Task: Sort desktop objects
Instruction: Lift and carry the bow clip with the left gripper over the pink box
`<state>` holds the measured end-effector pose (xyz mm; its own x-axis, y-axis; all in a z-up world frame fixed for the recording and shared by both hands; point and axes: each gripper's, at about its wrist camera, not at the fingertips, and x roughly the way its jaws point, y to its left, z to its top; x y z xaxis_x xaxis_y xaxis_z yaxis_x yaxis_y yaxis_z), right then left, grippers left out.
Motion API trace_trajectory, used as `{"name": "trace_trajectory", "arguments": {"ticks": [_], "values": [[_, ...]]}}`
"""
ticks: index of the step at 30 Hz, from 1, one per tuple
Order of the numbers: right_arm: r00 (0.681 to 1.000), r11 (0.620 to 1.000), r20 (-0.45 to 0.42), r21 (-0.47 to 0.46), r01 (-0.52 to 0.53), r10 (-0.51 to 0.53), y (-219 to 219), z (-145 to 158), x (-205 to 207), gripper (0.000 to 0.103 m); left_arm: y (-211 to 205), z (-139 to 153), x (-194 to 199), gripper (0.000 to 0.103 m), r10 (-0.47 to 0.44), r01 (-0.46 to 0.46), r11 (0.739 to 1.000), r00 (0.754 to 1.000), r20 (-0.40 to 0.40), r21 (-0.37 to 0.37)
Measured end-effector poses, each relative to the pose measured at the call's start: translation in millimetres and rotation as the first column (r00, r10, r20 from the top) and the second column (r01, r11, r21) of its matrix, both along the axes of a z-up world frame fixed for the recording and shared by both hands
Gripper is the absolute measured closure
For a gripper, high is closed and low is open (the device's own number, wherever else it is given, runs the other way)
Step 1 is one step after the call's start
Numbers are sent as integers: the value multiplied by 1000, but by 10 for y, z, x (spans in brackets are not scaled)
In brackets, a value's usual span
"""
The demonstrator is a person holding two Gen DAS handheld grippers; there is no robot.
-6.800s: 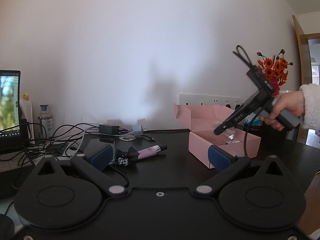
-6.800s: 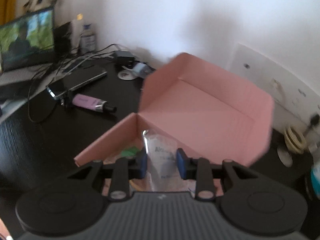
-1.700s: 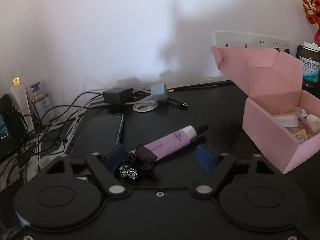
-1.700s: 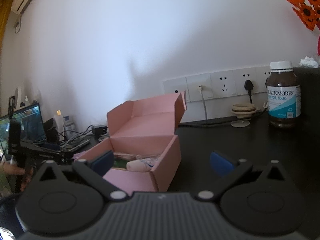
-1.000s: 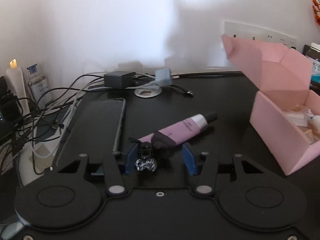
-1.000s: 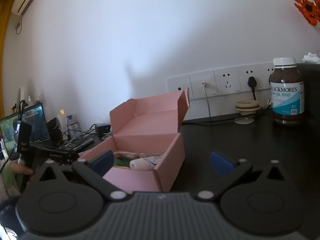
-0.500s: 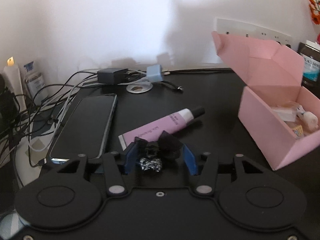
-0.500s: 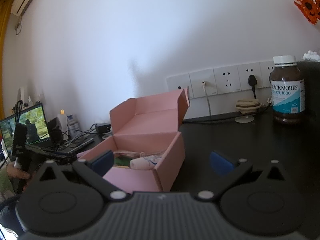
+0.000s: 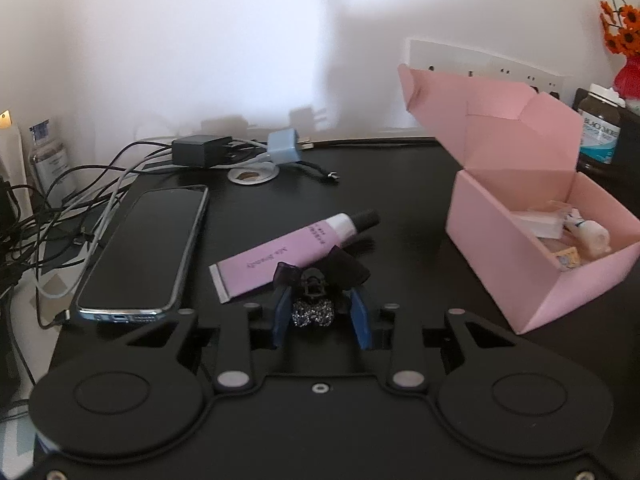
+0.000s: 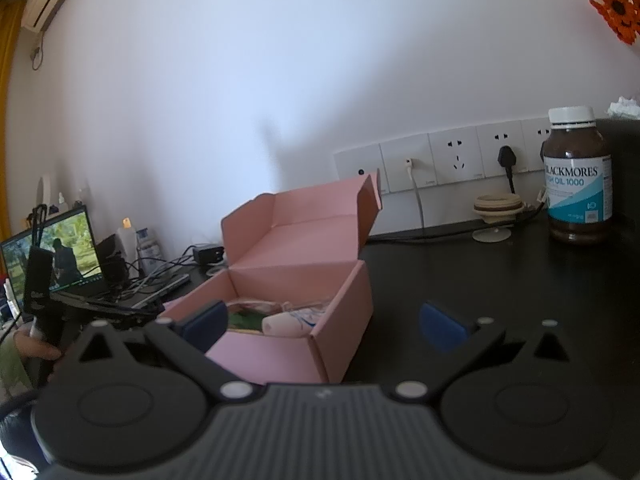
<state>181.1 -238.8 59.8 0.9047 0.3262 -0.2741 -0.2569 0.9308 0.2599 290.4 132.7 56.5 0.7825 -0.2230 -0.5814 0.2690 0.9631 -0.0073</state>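
My left gripper (image 9: 320,308) is shut on a black bow hair clip (image 9: 316,280) with a glittery piece, held just above the dark desk. Behind the clip a lilac tube (image 9: 292,254) lies on the desk. The open pink box (image 9: 520,260) stands to the right, with a small white bottle (image 9: 588,234) and packets inside. In the right wrist view the pink box (image 10: 340,312) sits just ahead and left of my right gripper (image 10: 324,322), which is open and holds nothing. The left gripper's body (image 10: 92,304) shows at the far left there.
A phone (image 9: 148,248) lies left of the tube, beside tangled cables (image 9: 52,216) and chargers (image 9: 202,151). A brown supplement bottle (image 10: 578,176) and wall sockets (image 10: 452,162) stand at the back right. A laptop (image 10: 52,256) is at the far left. Orange flowers (image 9: 622,28) are at the right.
My left gripper has closed on the bow hair clip and lifted it slightly, drawing back from the tube. The right gripper has stayed open and almost still.
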Motion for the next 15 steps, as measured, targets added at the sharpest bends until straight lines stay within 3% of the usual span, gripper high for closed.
{"name": "trace_trajectory", "arguments": {"ticks": [15], "values": [[1000, 1000, -17, 14, 3, -3, -26, -10, 32, 1, -185, 53, -342, 71, -57, 58, 998, 998, 31, -20]]}}
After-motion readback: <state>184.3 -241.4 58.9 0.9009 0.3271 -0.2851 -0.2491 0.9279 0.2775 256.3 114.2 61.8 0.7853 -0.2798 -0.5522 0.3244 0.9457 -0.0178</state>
